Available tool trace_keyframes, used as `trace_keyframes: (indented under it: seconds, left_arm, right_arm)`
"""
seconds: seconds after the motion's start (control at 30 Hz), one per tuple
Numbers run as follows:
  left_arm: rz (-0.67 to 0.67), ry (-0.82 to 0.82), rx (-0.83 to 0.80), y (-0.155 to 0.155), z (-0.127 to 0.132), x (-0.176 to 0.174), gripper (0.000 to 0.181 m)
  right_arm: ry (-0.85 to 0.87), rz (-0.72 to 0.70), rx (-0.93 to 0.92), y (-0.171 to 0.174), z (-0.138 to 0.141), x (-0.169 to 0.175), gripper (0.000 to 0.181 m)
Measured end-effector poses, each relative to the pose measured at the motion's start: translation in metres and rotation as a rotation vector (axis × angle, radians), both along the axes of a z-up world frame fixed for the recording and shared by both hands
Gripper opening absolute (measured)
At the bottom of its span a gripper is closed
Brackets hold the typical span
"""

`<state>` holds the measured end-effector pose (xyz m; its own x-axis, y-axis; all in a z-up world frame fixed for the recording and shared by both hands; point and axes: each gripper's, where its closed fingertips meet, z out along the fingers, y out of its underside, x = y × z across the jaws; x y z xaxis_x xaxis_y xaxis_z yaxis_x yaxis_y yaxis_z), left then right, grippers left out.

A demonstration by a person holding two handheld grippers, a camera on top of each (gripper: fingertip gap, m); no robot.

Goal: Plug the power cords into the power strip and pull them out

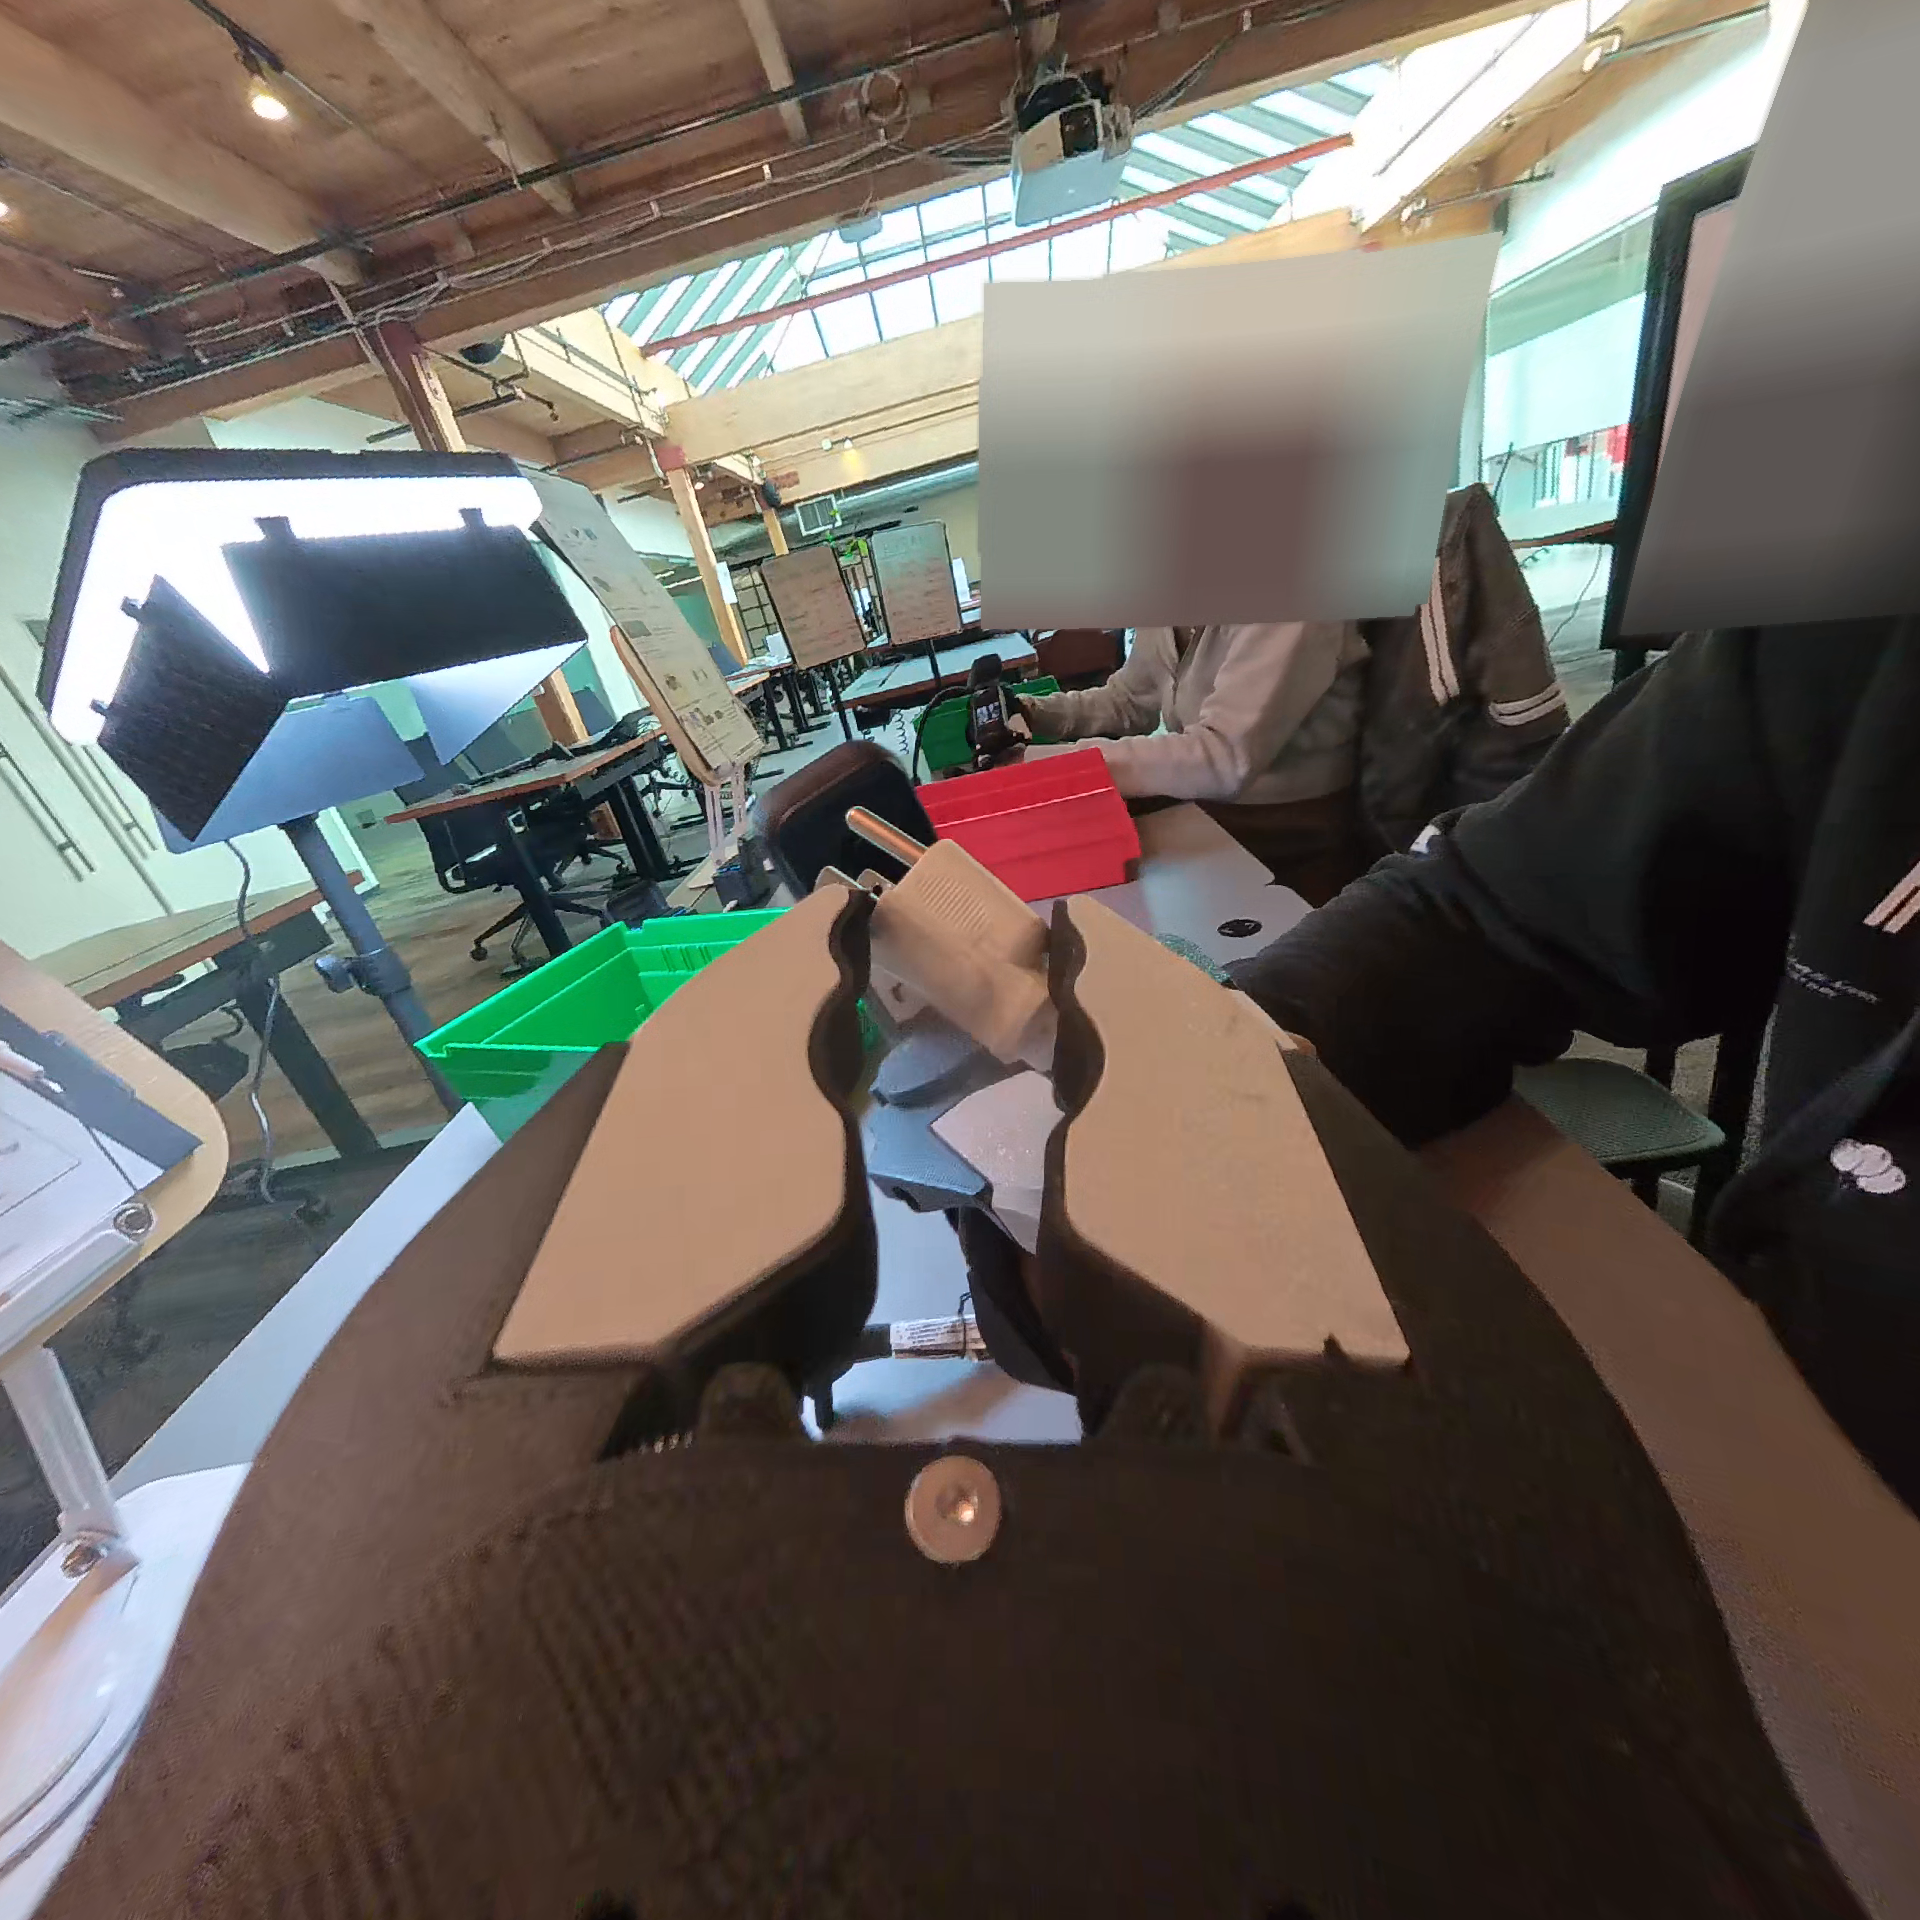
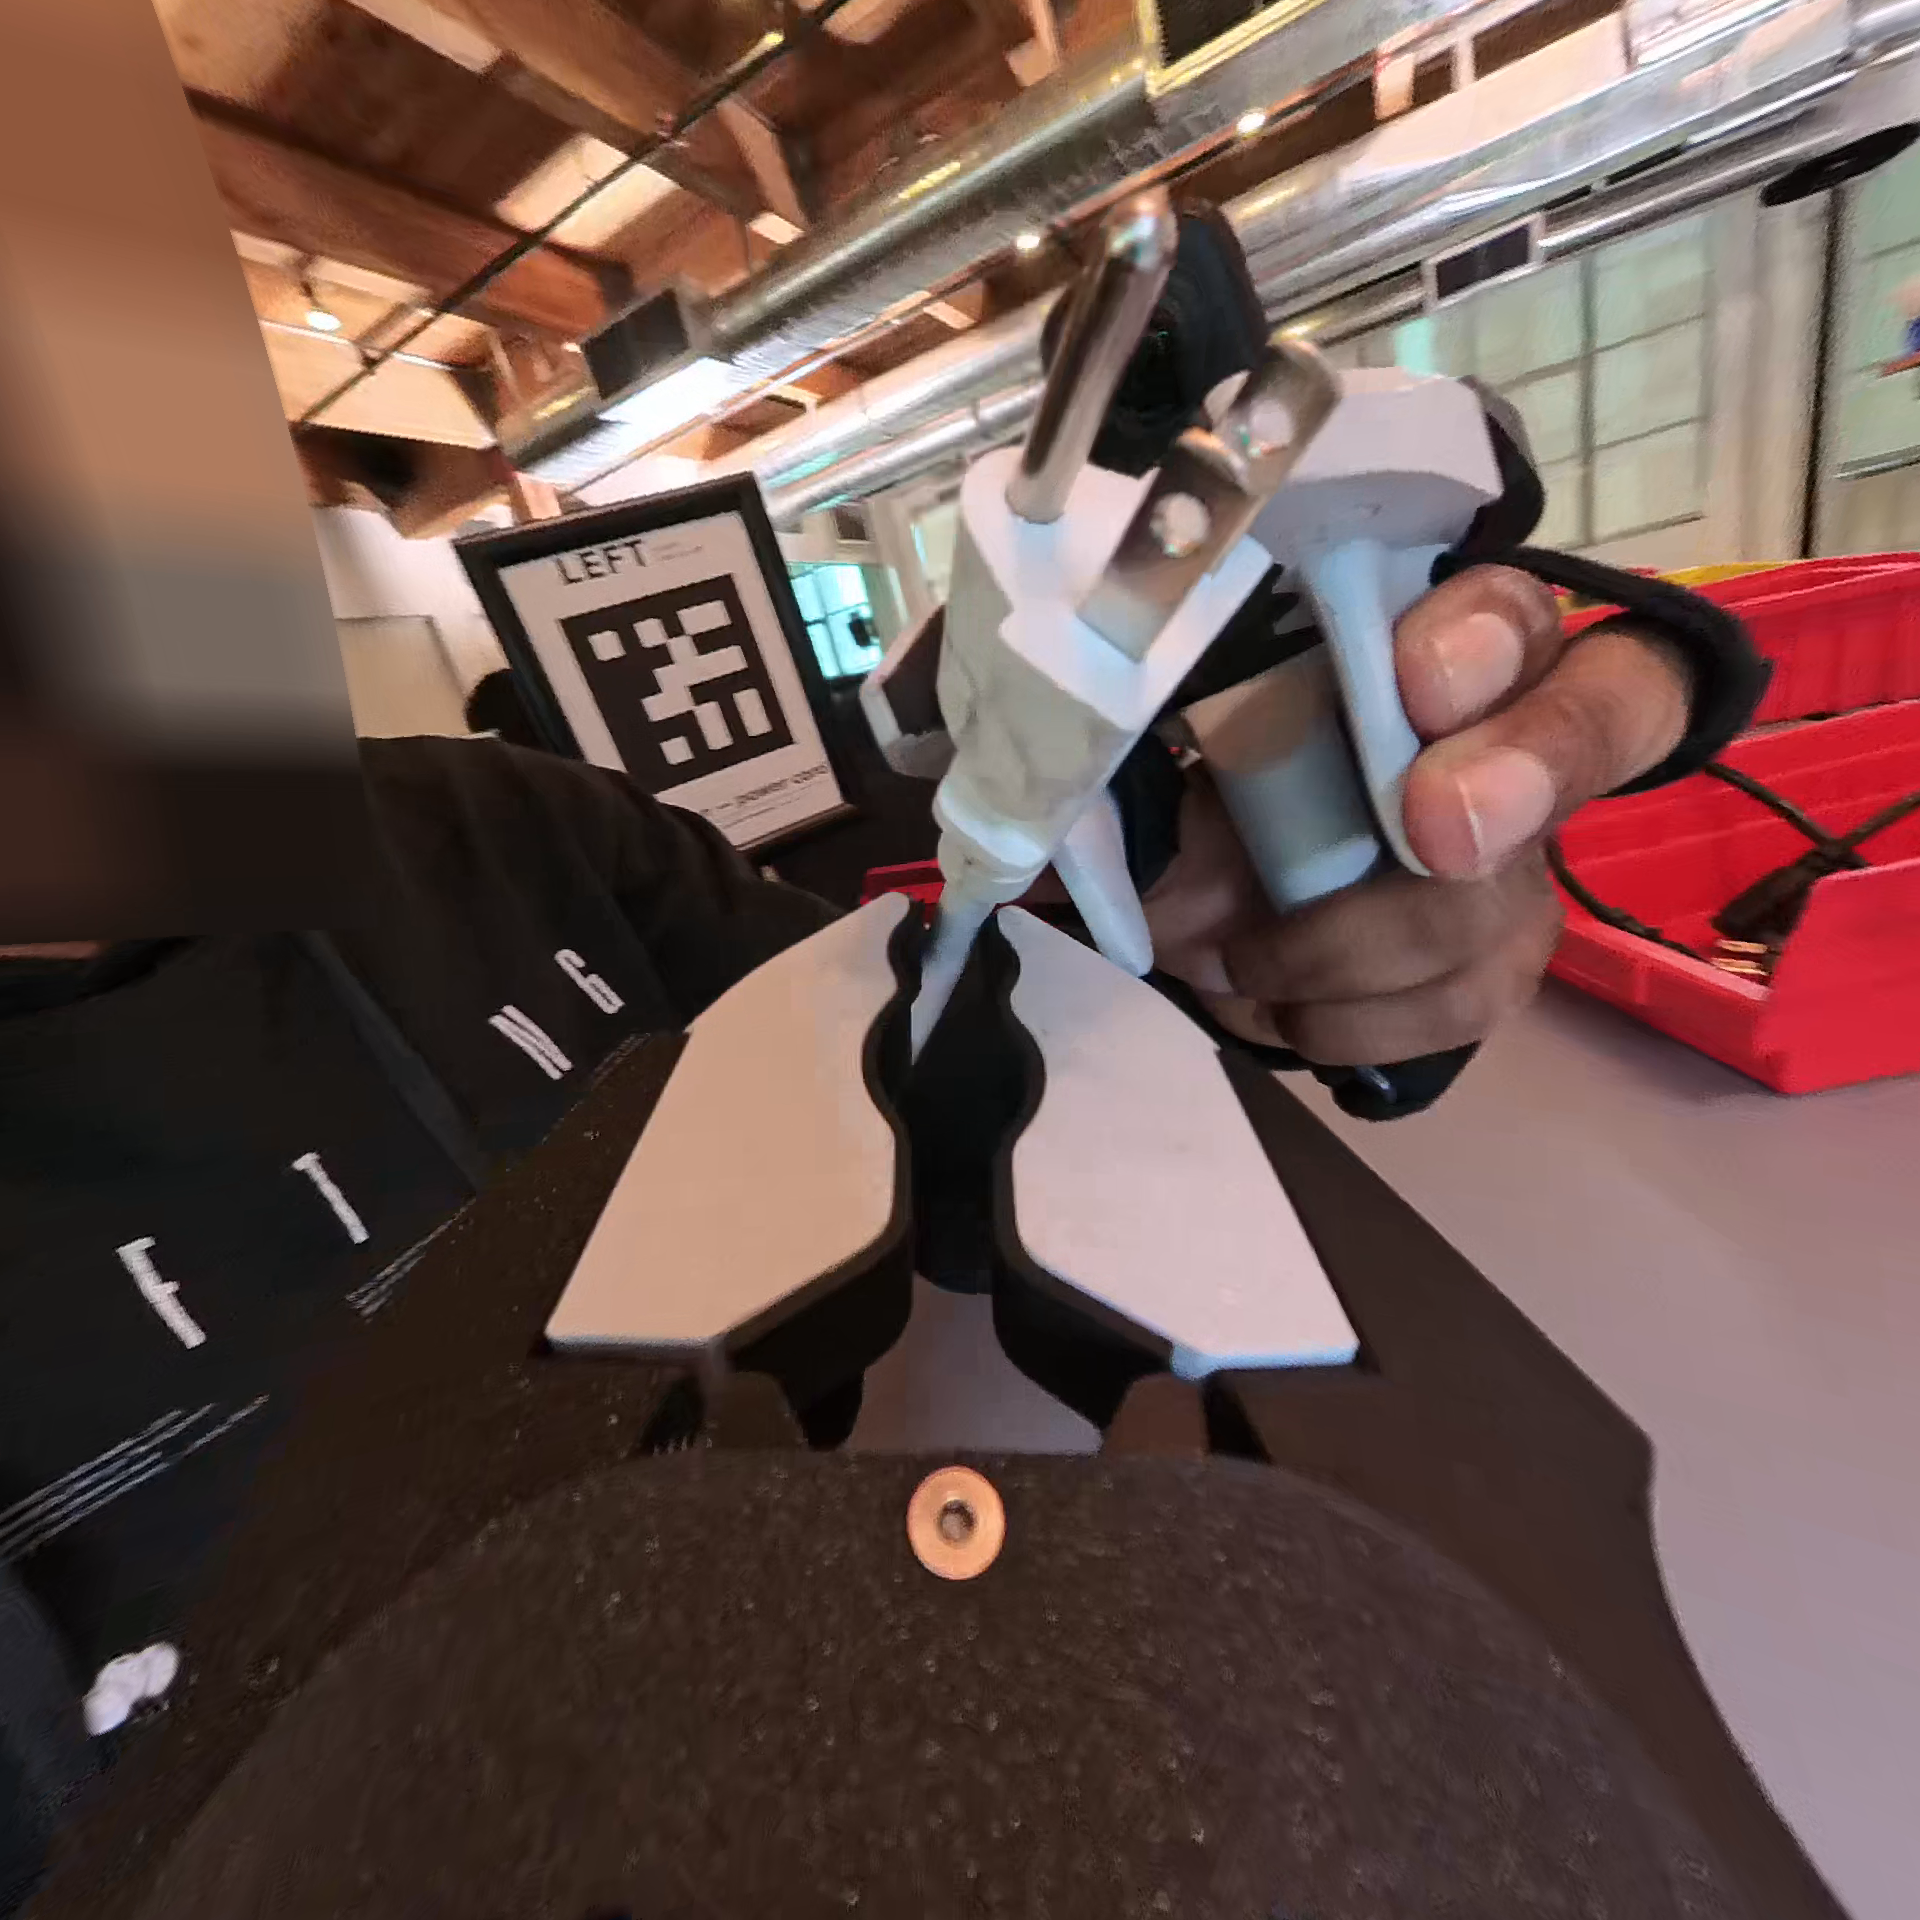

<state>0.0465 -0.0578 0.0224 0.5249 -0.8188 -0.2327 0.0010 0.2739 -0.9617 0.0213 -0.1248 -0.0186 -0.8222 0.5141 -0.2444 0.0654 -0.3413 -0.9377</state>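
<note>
A white three-prong plug (image 1: pixel 951 925) is clamped between my left gripper's (image 1: pixel 956 930) fingers, with its metal prongs pointing up and away. In the right wrist view the same plug (image 2: pixel 1039 665) stands upright with its prongs up. There the left gripper (image 2: pixel 997 790) grips the plug body, and a bare hand (image 2: pixel 1455 790) holds that gripper's handle. My right gripper (image 2: pixel 951 956) is shut on the white cord (image 2: pixel 961 925) just below the plug. The right gripper also shows in the left wrist view (image 1: pixel 935 1132), low between my left fingers. No power strip is in view.
A red bin (image 2: pixel 1714 977) holding a black cord (image 2: pixel 1766 894) sits on the grey table (image 2: pixel 1558 1299) to the right. A green bin (image 1: pixel 582 1008) and a red bin (image 1: pixel 1023 831) lie ahead. A studio light (image 1: pixel 291 623) stands left. A seated person (image 1: pixel 1195 717) is behind. The left tips stand about 40 cm off the studio light (image 1: pixel 291 623).
</note>
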Motion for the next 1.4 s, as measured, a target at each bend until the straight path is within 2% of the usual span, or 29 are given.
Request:
trace_keyframes:
  seconds: [0.1, 0.17, 0.2, 0.27, 0.33, 0.47, 0.6, 0.73, 0.83, 0.97, 1.07, 1.17, 1.27, 1.33, 1.4]
  left_arm:
    - [0.024, 0.001, -0.027, 0.005, -0.003, -0.005, 0.033]
    - [0.046, 0.002, -0.057, 0.007, -0.002, -0.010, 0.026]
    - [0.091, 0.031, -0.070, 0.010, -0.003, -0.015, 0.029]
    - [0.202, 0.167, -0.126, 0.019, -0.016, -0.022, 0.038]
    - [0.239, 0.288, -0.170, 0.018, -0.027, -0.019, 0.049]
    - [0.333, 0.507, -0.120, 0.016, -0.042, -0.009, 0.047]
    - [0.450, 0.617, -0.032, 0.027, -0.049, -0.003, 0.041]
    - [0.401, 0.605, -0.050, 0.025, -0.053, 0.003, 0.028]
    - [0.399, 0.593, -0.031, 0.021, -0.046, 0.001, 0.027]
    - [0.401, 0.447, 0.002, 0.020, -0.024, -0.005, 0.027]
    - [0.419, 0.318, -0.011, 0.022, -0.010, -0.026, 0.027]
    - [0.432, 0.209, -0.035, 0.025, -0.001, -0.049, 0.027]
    - [0.365, 0.107, -0.032, 0.020, 0.008, -0.061, 0.028]
    - [0.292, 0.022, -0.027, 0.013, 0.016, -0.063, 0.027]
    - [0.180, -0.071, 0.002, 0.001, 0.026, -0.060, 0.027]
  right_arm:
    - [-0.054, -0.114, 0.087, 0.009, -0.010, -0.009, 0.009]
    - [-0.126, -0.303, 0.277, 0.029, -0.030, -0.024, 0.008]
    - [-0.156, -0.403, 0.380, 0.042, -0.040, -0.029, 0.008]
    - [-0.233, -0.561, 0.580, 0.066, -0.058, -0.035, 0.008]
    - [-0.267, -0.696, 0.731, 0.087, -0.065, -0.036, 0.008]
    - [-0.284, -0.810, 0.786, 0.106, -0.060, -0.035, 0.008]
    - [-0.293, -0.815, 0.820, 0.102, -0.058, -0.032, 0.007]
    - [-0.295, -0.787, 0.899, 0.087, -0.064, -0.034, 0.007]
    - [-0.263, -0.771, 0.860, 0.084, -0.058, -0.034, 0.008]
    - [-0.204, -0.782, 0.704, 0.086, -0.037, -0.031, 0.011]
    - [-0.148, -0.810, 0.521, 0.086, -0.004, -0.023, 0.033]
    - [-0.069, -0.788, 0.490, 0.072, 0.023, -0.013, 0.034]
    - [-0.098, -0.729, 0.571, 0.062, 0.012, -0.015, 0.043]
    - [-0.168, -0.687, 0.607, 0.067, -0.013, -0.022, 0.048]
    - [-0.295, -0.589, 0.506, 0.070, -0.044, -0.032, 0.055]
